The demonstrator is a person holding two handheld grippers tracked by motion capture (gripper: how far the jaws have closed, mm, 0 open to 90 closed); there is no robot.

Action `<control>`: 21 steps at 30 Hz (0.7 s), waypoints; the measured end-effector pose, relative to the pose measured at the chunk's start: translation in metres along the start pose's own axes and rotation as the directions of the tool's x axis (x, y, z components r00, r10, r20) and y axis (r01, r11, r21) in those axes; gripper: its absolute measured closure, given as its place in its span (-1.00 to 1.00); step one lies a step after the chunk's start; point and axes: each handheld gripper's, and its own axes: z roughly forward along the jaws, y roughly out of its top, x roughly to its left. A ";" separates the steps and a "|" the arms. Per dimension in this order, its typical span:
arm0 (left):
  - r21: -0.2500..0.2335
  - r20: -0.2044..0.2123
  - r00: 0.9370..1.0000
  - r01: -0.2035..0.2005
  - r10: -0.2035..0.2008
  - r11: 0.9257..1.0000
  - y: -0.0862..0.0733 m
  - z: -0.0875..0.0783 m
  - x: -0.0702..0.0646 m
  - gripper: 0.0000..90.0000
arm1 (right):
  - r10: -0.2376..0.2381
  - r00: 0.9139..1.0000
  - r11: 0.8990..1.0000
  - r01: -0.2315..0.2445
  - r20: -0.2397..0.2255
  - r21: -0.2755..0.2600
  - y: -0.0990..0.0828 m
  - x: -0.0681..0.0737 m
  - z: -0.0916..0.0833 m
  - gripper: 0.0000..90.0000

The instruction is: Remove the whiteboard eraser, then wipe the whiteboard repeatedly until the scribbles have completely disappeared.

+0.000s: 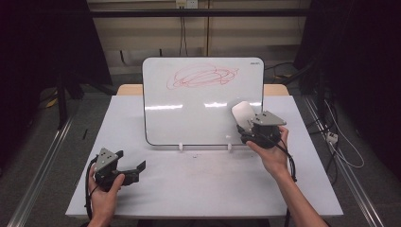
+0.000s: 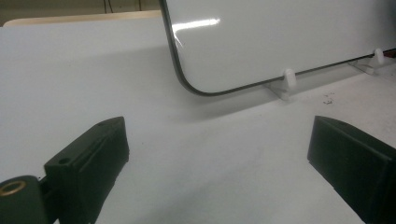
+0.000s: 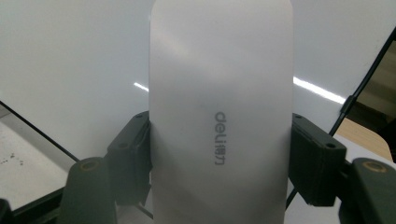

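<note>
A whiteboard [image 1: 189,118] stands propped on two small white feet at the table's middle, with red scribbles [image 1: 203,76] near its top. My right gripper [image 1: 247,127] is shut on a white eraser [image 1: 242,113], held against the board's lower right part. In the right gripper view the eraser [image 3: 219,112] stands between both black jaws, the board behind it. My left gripper [image 1: 135,170] rests open near the table's front left, nothing between its jaws; in its own view the board's lower corner [image 2: 187,84] lies ahead.
The white table [image 1: 198,184] has bare surface in front of the board. A wooden edge [image 1: 127,89] shows behind it. Dark stands and cables [image 1: 331,137] flank the table on the floor to the right.
</note>
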 end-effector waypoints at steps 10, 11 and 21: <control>0.005 0.001 1.000 -0.005 0.005 1.000 0.000 0.001 0.000 -0.88 | -0.020 1.000 0.999 0.020 0.012 -0.048 0.008 0.002 -0.005 -0.31; 0.005 -0.001 1.000 -0.003 0.003 1.000 0.000 0.001 0.000 -0.88 | -0.019 1.000 0.999 0.020 0.011 -0.050 0.010 0.002 -0.005 -0.31; 0.016 -0.001 1.000 0.004 -0.004 1.000 -0.002 0.003 0.003 -0.88 | -0.010 1.000 0.996 0.012 0.021 -0.084 0.028 -0.004 -0.001 -0.31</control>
